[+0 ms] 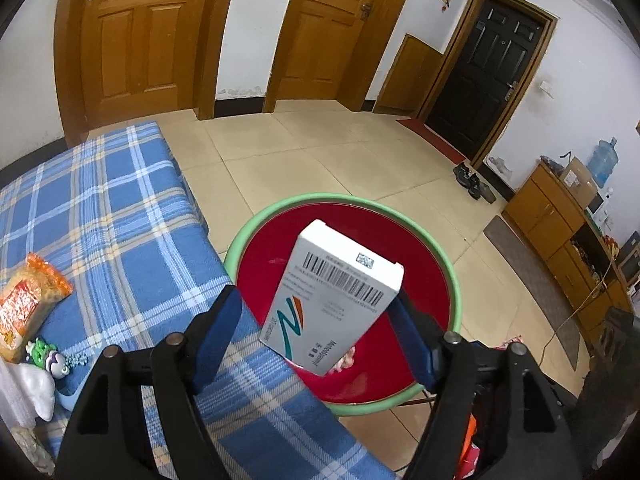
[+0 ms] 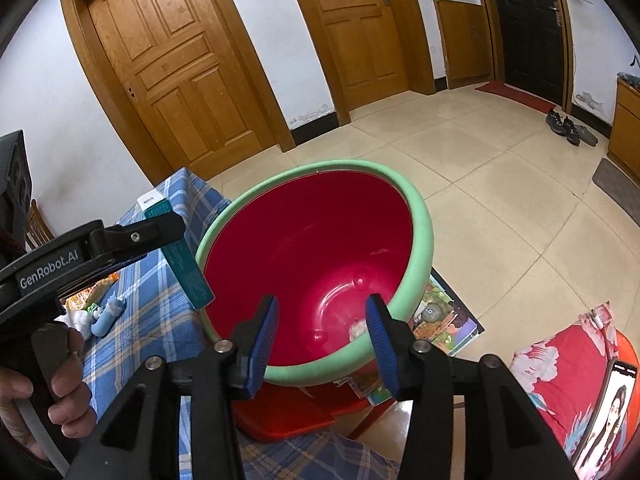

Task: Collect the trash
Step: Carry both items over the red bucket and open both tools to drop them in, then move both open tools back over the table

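White medicine box (image 1: 340,300) tilted over the red basin (image 1: 400,240) with the green rim, between the parted blue pads of the left gripper (image 1: 316,336) — touching only the right pad, if at all. Down in the basin, a pale crumpled scrap (image 2: 358,328). Right gripper (image 2: 322,340) parted, empty, above the near rim. Alongside, blue plaid bedding (image 1: 120,220); beyond, beige floor tiles (image 1: 320,148) — wooden doors (image 1: 136,28).

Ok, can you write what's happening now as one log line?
left gripper: open, white cardboard box between fingers | right gripper: open, empty | red plastic basin with green rim: below both
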`<state>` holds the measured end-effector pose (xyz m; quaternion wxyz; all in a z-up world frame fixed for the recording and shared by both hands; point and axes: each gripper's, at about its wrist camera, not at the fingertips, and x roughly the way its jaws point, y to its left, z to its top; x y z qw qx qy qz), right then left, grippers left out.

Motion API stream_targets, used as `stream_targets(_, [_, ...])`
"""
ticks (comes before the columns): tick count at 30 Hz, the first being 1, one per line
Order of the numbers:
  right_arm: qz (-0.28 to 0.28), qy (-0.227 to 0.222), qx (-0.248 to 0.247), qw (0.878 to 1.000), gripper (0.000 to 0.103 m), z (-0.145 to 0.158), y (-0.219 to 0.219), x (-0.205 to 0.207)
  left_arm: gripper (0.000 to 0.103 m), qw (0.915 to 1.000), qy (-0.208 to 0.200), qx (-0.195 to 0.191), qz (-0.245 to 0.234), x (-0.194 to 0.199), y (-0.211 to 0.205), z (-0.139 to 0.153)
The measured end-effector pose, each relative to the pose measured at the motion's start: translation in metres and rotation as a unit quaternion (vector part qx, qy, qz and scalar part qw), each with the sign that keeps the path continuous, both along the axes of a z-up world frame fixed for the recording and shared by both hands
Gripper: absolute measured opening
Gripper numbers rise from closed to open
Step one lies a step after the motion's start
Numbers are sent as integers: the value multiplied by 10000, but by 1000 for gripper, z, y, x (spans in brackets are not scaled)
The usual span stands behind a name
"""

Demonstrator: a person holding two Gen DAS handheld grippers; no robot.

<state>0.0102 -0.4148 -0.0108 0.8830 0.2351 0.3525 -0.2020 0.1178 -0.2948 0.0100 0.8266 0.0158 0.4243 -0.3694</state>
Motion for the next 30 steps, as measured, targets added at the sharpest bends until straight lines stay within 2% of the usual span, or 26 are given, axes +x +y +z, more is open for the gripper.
stream_targets(15, [-39,-116,-43,9999,51,9,5,-7,78,9998,-88,-79,165,-6,13,15])
stream_targets(21, [25,-182,-38,9998,51,14,10,-9,78,9991,-65,-121,400,-10,33,21])
stream_targets(30, [184,-296,-45,9994,53,22,31,-14,78,9968,-259,34,753,-29,75,35])
